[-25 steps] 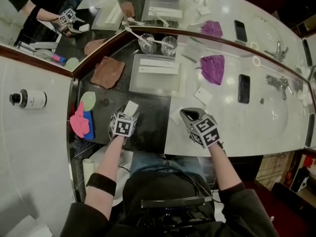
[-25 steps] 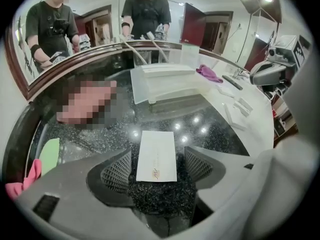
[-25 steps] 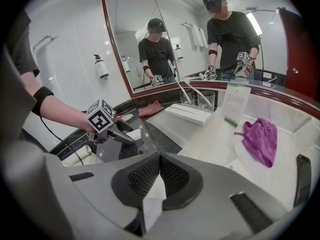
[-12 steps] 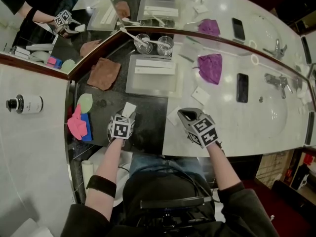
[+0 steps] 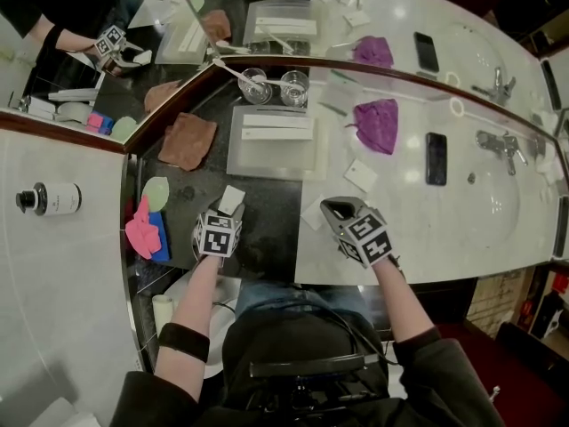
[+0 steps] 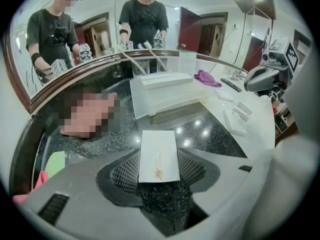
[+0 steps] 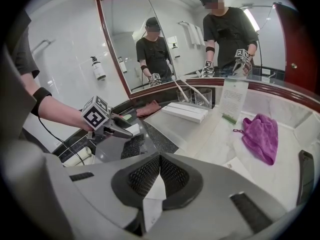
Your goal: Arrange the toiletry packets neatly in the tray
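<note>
A frosted tray (image 5: 267, 154) stands on the dark counter below the mirror, with long white boxes (image 5: 277, 127) in it. My left gripper (image 5: 230, 210) hovers over the dark counter in front of the tray, shut on a white toiletry packet (image 6: 158, 154) that stands upright between its pads. The tray (image 6: 165, 96) lies just beyond that packet. My right gripper (image 5: 329, 210) sits at the edge of the white counter, shut on a thin white packet (image 7: 152, 199) that shows between its pads. From the right gripper view the tray (image 7: 167, 124) is ahead to the left.
Loose white packets (image 5: 360, 175) lie on the white counter. A purple cloth (image 5: 378, 123), a phone (image 5: 437, 158), two glasses (image 5: 276, 87), a brown cloth (image 5: 188, 140) and pink and blue items (image 5: 147, 229) surround the tray. A sink (image 5: 498, 207) is at right.
Both grippers stay almost where they were, each with its packet. The head view has shifted a little.
</note>
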Action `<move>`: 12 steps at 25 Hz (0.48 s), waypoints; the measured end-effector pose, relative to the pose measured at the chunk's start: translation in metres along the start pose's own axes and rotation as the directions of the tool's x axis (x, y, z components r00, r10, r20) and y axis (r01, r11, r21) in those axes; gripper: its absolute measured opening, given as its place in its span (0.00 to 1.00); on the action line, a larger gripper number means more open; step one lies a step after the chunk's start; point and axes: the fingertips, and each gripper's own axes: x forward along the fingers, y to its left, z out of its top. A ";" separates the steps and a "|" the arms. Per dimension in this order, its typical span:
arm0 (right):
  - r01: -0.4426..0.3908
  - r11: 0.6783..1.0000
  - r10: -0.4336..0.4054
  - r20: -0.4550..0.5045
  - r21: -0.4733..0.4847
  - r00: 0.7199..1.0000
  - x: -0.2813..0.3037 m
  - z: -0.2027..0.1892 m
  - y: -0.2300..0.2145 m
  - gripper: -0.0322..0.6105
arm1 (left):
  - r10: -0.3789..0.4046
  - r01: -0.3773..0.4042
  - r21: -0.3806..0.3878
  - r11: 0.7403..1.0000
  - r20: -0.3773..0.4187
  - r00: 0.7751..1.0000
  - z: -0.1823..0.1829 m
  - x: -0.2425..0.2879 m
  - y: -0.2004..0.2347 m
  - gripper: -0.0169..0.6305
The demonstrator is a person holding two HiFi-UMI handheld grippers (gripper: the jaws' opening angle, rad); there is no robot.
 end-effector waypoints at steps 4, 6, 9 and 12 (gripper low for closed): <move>-0.007 1.000 0.007 0.013 0.010 1.000 0.000 0.012 0.003 0.08 | -0.006 0.005 0.025 1.000 0.023 1.000 0.014 -0.009 0.002 0.39; -0.007 1.000 0.007 0.018 0.010 1.000 0.001 0.015 0.003 0.08 | -0.002 0.001 0.041 0.999 0.040 0.999 0.023 -0.014 0.004 0.39; -0.007 1.000 0.007 0.021 0.006 1.000 0.003 0.017 0.002 0.08 | 0.001 -0.006 0.072 0.997 0.068 0.998 0.037 -0.021 0.007 0.39; -0.004 1.000 0.004 0.027 0.001 1.000 0.005 0.022 0.002 0.08 | -0.006 -0.005 0.114 0.993 0.094 0.996 0.052 -0.024 0.008 0.39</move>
